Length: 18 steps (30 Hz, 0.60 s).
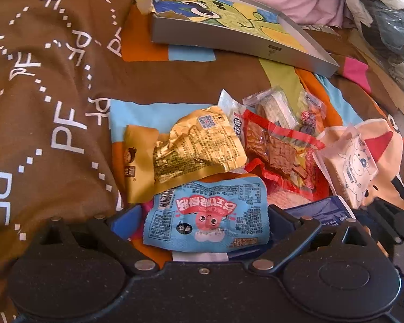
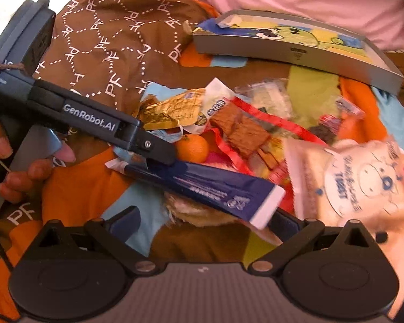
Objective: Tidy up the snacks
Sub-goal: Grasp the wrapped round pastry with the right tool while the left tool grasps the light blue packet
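Snacks (image 1: 256,145) heaped loose on bedspread (image 1: 54,80) just ahead of both tongs. Box (image 1: 229,27) beyond, apparently empty. Sorting barely begun. Left tongs (image 1: 199,214) spread wide around blue packet (image 1: 207,202), seemingly not pinching. Right tongs (image 2: 207,218) wide open, holding nothing.

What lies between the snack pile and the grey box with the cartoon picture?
No snack lies there. In the left wrist view only the patterned bedcover shows between the snack pile and the grey box.
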Each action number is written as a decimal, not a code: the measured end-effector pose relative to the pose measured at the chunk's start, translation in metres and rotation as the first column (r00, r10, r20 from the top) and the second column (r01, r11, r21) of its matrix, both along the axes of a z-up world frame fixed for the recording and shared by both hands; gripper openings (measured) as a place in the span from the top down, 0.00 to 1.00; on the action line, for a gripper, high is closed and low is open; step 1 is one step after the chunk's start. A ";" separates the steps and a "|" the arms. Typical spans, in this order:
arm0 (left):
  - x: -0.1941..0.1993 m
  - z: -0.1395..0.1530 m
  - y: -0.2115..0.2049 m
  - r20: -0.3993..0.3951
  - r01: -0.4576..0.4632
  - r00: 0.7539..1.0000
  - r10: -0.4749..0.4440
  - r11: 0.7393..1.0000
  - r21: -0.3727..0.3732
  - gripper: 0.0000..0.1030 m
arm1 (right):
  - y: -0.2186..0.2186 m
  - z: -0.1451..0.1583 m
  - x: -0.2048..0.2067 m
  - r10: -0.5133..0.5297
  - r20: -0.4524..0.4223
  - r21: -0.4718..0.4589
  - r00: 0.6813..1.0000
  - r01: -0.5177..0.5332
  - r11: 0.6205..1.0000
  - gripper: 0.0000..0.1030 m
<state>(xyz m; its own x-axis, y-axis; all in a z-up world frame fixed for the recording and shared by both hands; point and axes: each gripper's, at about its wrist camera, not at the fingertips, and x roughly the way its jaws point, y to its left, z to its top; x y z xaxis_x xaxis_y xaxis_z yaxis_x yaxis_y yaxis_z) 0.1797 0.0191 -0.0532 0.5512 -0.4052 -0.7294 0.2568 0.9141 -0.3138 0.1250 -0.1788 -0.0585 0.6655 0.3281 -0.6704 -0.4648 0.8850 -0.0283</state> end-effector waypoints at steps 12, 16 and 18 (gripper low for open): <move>0.000 0.000 0.000 -0.004 0.013 1.000 -0.013 1.000 -0.014 0.10 | 0.003 -0.002 0.019 -0.019 -0.024 0.031 1.000 0.019 0.999 0.09; -0.003 0.002 0.001 -0.024 0.002 1.000 -0.003 1.000 -0.026 0.12 | -0.002 0.001 0.012 -0.047 -0.021 0.063 0.999 0.048 0.997 0.20; -0.004 0.003 0.000 -0.040 -0.010 0.999 0.009 1.000 -0.019 0.12 | -0.001 0.001 0.010 -0.044 -0.010 0.055 0.999 0.045 0.997 0.20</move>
<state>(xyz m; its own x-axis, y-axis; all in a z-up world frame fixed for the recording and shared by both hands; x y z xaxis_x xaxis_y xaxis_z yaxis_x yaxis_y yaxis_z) 0.1756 0.0194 -0.0502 0.5257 -0.4137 -0.7433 0.2347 0.9104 -0.3407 0.1350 -0.1795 -0.0576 0.6743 0.3352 -0.6580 -0.4251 0.9048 0.0253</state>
